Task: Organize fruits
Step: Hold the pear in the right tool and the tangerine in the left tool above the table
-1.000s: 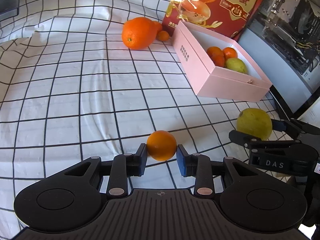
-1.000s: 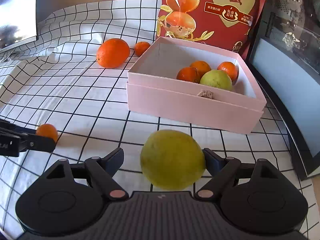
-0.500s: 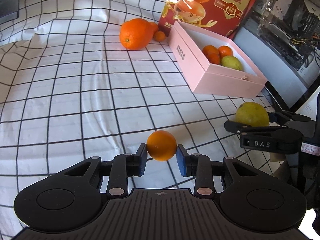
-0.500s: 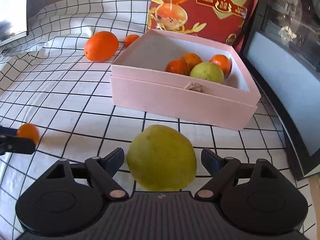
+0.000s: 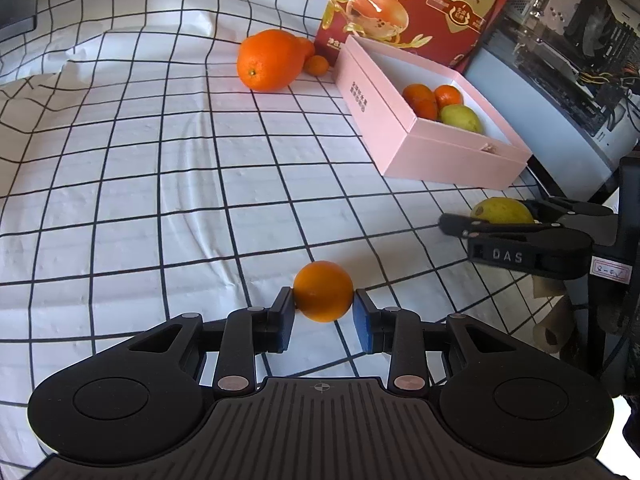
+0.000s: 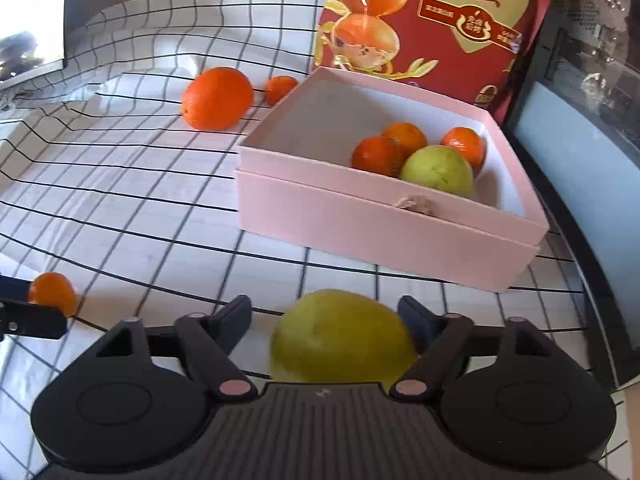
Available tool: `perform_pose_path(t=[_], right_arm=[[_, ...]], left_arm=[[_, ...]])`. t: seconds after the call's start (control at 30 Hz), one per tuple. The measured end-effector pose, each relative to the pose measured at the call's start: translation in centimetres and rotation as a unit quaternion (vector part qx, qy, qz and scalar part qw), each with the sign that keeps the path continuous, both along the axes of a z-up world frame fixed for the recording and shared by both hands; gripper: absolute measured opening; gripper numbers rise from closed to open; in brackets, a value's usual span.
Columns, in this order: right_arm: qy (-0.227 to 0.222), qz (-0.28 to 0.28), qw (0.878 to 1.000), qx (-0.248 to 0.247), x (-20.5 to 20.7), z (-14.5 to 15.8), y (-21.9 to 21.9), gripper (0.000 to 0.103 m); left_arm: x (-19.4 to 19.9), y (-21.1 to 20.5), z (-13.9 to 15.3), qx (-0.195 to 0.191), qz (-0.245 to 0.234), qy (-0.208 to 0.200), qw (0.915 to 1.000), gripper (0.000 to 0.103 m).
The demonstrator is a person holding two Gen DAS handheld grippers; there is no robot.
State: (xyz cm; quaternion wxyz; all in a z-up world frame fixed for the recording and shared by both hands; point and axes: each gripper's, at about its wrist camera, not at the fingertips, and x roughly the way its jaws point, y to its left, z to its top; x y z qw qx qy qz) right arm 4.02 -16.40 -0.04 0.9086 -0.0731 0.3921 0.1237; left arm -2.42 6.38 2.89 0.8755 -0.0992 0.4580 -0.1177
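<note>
Closing since the earlier frame, the right gripper jaws flank the green-yellow fruit, while a small orange is pinched by the left gripper; both must next be lifted into the pink box.

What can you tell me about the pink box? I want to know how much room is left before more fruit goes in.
The pink box is a shallow, lidless rectangular carton, apparently cardboard, with a white interior and a small knotted pull on its near wall. It rests flat on the checked cloth before a red bag. Three small oranges and one green fruit crowd one end; the rest is bare. Neither gripper touches it.
</note>
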Motion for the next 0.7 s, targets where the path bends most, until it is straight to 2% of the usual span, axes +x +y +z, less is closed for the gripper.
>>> perform_pose_path(t=[0.03,0.2,0.37,0.5,0.7], right_arm=[[-0.001,-0.007,1.000,-0.003,0.0,0.0,-0.2,0.065],[0.014,-0.026,0.999,0.033,-0.2,0.1,-1.9,0.064],[0.018,-0.032,0.999,0.026,-1.4,0.4,-1.9,0.064],[0.026,-0.038,0.998,0.040,-2.5,0.7,-2.5,0.063],[0.031,-0.027,0.998,0.043,-3.8,1.0,-3.0,0.063]], left_arm=[[0.0,0.0,0.0,0.000,0.000,0.000,1.0000,0.036],[0.1,0.1,0.0,-0.001,0.001,-0.001,1.0000,0.036],[0.0,-0.2,0.3,0.001,0.001,-0.007,1.0000,0.036],[0.0,-0.5,0.4,0.000,-0.002,-0.009,1.0000,0.036],[0.0,-0.9,0.5,-0.004,-0.008,-0.010,0.9999,0.036]])
